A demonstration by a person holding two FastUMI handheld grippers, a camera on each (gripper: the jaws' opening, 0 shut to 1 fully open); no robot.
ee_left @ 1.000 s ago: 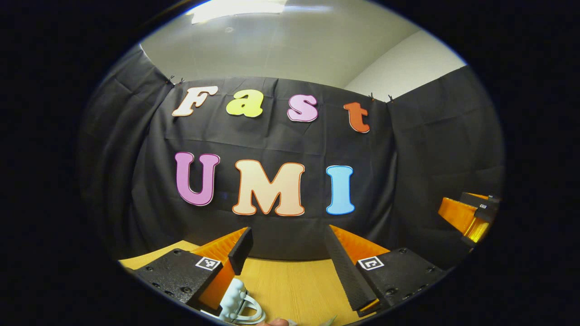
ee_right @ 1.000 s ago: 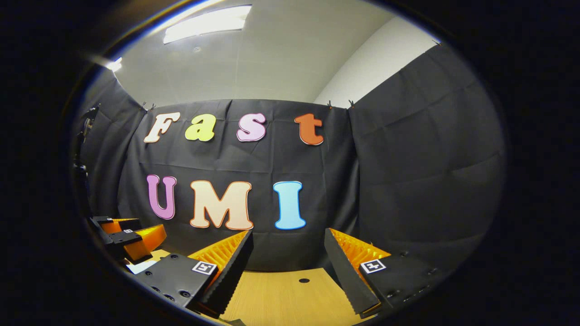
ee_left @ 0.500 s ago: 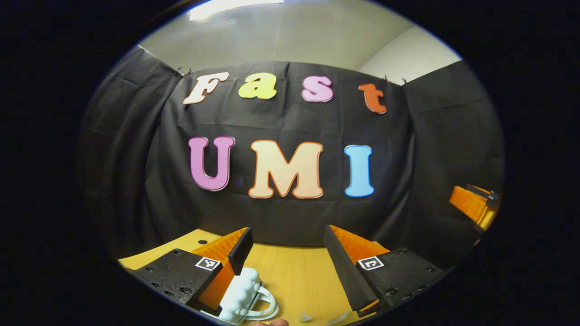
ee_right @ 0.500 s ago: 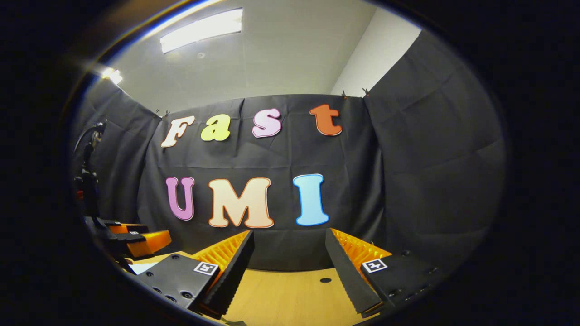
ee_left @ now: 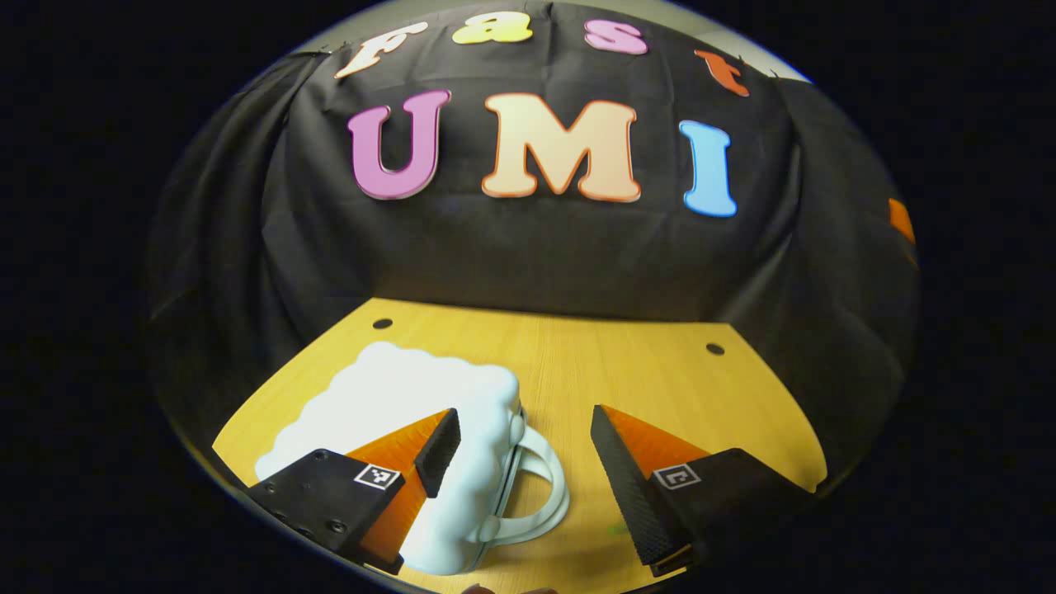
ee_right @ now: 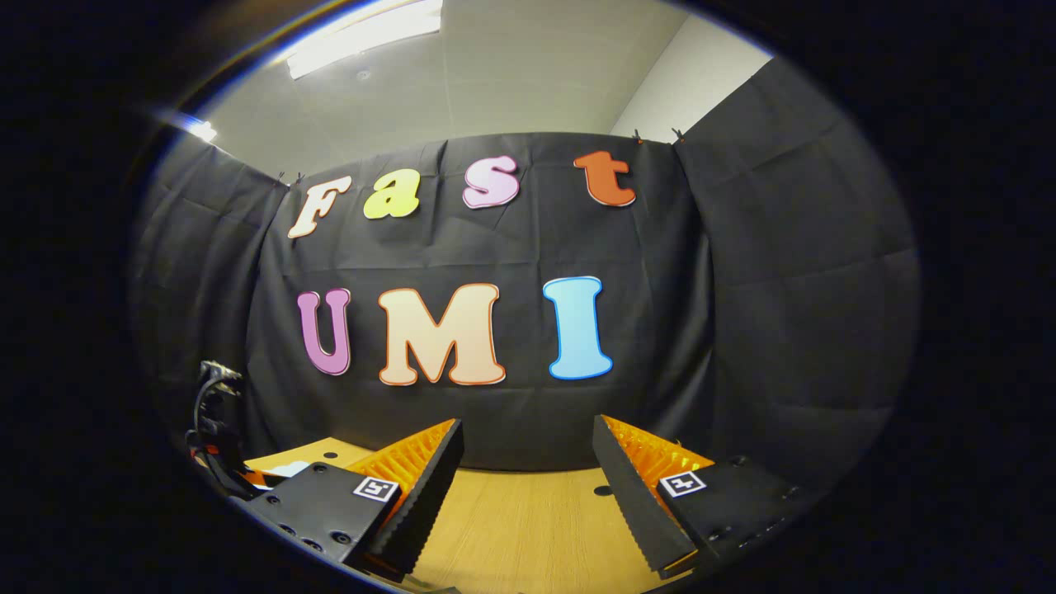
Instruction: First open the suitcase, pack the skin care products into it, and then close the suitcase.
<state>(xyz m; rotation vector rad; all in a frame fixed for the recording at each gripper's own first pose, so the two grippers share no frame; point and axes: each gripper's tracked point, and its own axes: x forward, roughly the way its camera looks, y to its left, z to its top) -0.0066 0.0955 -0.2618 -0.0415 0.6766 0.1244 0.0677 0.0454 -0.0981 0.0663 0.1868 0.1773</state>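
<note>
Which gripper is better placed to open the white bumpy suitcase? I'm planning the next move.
Left. The left gripper is open, right above the white bumpy suitcase and its handle; the right gripper faces bare wooden table.

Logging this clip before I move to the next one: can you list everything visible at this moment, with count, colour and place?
Suitcase: one, white, bumpy shell, closed, lying on the table's left part, handle toward the centre.
Table: one, light wood, with small dark holes near its far edge.
Cables: a dark bundle, at the left edge in the right gripper view.
Left gripper: open, hanging over the suitcase's handle side.
Right gripper: open, above bare table.
</note>
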